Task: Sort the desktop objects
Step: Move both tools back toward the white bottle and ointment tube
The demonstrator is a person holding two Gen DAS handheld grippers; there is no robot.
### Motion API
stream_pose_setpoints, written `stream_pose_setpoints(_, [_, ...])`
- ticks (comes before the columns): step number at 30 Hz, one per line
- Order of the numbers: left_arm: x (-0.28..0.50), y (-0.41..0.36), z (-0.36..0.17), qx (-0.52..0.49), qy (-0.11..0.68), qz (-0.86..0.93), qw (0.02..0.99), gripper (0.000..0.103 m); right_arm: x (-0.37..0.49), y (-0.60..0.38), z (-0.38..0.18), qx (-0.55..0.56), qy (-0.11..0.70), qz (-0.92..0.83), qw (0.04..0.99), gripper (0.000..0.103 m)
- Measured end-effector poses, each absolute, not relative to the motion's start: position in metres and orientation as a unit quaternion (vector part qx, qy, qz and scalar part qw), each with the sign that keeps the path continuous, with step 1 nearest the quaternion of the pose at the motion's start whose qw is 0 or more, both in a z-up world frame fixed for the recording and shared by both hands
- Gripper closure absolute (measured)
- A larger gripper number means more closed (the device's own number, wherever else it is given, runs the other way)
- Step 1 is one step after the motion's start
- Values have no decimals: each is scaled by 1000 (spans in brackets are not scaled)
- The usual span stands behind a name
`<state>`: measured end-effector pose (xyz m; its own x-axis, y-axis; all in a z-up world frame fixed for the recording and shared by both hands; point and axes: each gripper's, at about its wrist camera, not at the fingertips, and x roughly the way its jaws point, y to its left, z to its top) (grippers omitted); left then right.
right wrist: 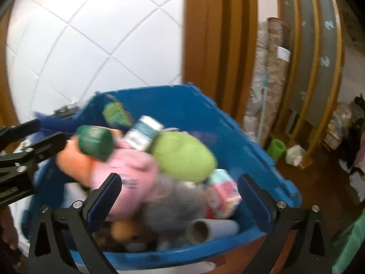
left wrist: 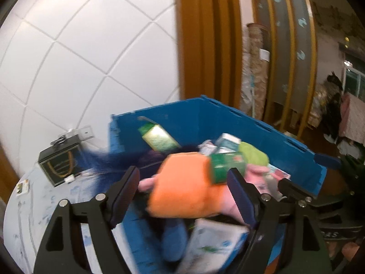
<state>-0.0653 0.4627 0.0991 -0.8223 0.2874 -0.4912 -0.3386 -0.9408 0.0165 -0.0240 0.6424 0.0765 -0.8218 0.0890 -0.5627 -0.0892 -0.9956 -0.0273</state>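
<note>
Above the blue plastic crate (left wrist: 205, 116), heaped with soft toys and cartons, both grippers hang with jaws spread wide and nothing pressed between their pads. Inside the crate, an orange plush piece (left wrist: 182, 187) lies under the left gripper (left wrist: 184, 194), a dark green carton (left wrist: 225, 165) resting on it. A pink plush toy (right wrist: 130, 175) and lime-green plush ball (right wrist: 184, 157) sit below the right gripper (right wrist: 180, 198).

Both views were bright and evenly lit by indoor light, and the white tiled wall (left wrist: 79, 52) washed out to near glare. Fisheye bending curved the tile seams and the wooden door frame (left wrist: 205, 36), with dark vignette at the corners. Motion blur smeared the contents of the blue bin (right wrist: 251, 137), heavier in the right wrist view; the black gripper frames stayed sharp.
</note>
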Motion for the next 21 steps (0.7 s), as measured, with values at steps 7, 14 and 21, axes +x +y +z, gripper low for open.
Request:
stream_pose_setpoints(7, [-68, 362, 91, -242, 19, 963, 120, 24, -28, 560, 92, -268, 4, 963, -3, 0])
stream_pose_setpoints(14, [-90, 244, 74, -260, 3, 962, 82, 24, -40, 455, 104, -241, 2, 970, -35, 0])
stream_pose_setpoints(21, [-126, 153, 52, -293, 8, 954, 64, 24, -73, 356, 98, -242, 2, 968, -62, 0])
